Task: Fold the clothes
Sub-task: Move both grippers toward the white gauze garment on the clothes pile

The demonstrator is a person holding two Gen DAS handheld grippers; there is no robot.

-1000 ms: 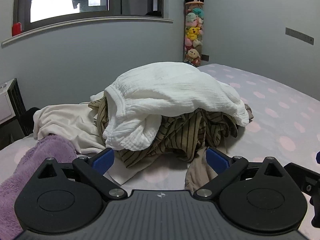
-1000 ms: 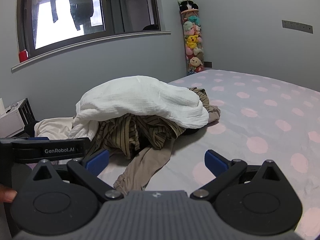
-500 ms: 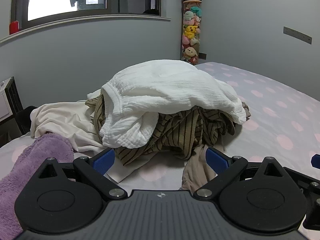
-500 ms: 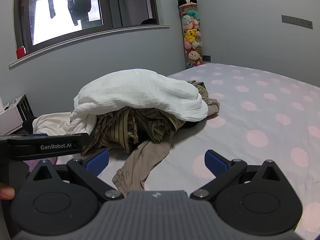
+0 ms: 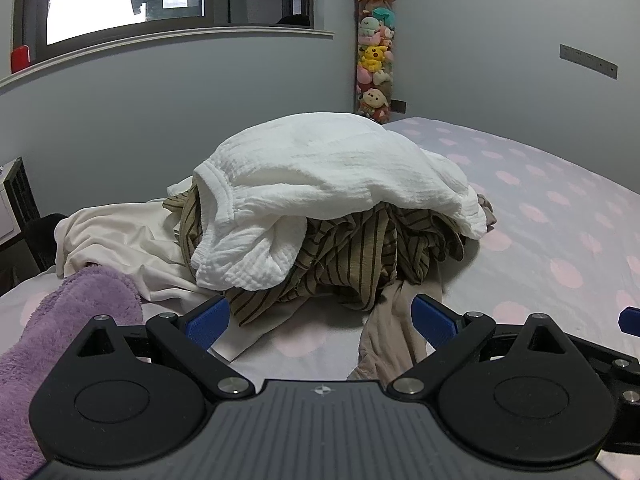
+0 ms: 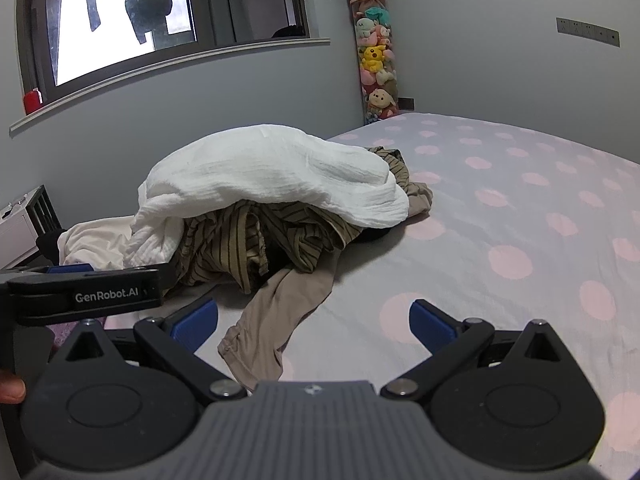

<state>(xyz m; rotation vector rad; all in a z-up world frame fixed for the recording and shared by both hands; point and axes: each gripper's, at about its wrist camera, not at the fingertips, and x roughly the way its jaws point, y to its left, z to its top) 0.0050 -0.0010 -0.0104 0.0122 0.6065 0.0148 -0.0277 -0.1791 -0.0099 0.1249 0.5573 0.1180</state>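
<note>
A heap of clothes lies on the bed. A white crinkled garment (image 5: pixel 328 176) (image 6: pixel 272 176) lies on top, over a brown striped shirt (image 5: pixel 360 256) (image 6: pixel 248 240). A tan sleeve (image 5: pixel 392 336) (image 6: pixel 276 312) trails toward me. A cream garment (image 5: pixel 120 236) and a purple fleece (image 5: pixel 68 320) lie at the left. My left gripper (image 5: pixel 322 318) is open and empty, just short of the heap's near edge. My right gripper (image 6: pixel 314 320) is open and empty, above the tan sleeve's end. The left gripper's body (image 6: pixel 84 294) shows at the left of the right wrist view.
The bed sheet (image 6: pixel 520 220) is pale with pink dots and stretches bare to the right. Grey walls stand behind, with a window (image 6: pixel 160 24) and a tall tube of plush toys (image 6: pixel 374 60) in the corner. A white shelf unit (image 5: pixel 12 200) stands left of the bed.
Both grippers have drifted a little; the heap sits slightly lower and closer in both views. The clothes have not moved. Both grippers stay open.
</note>
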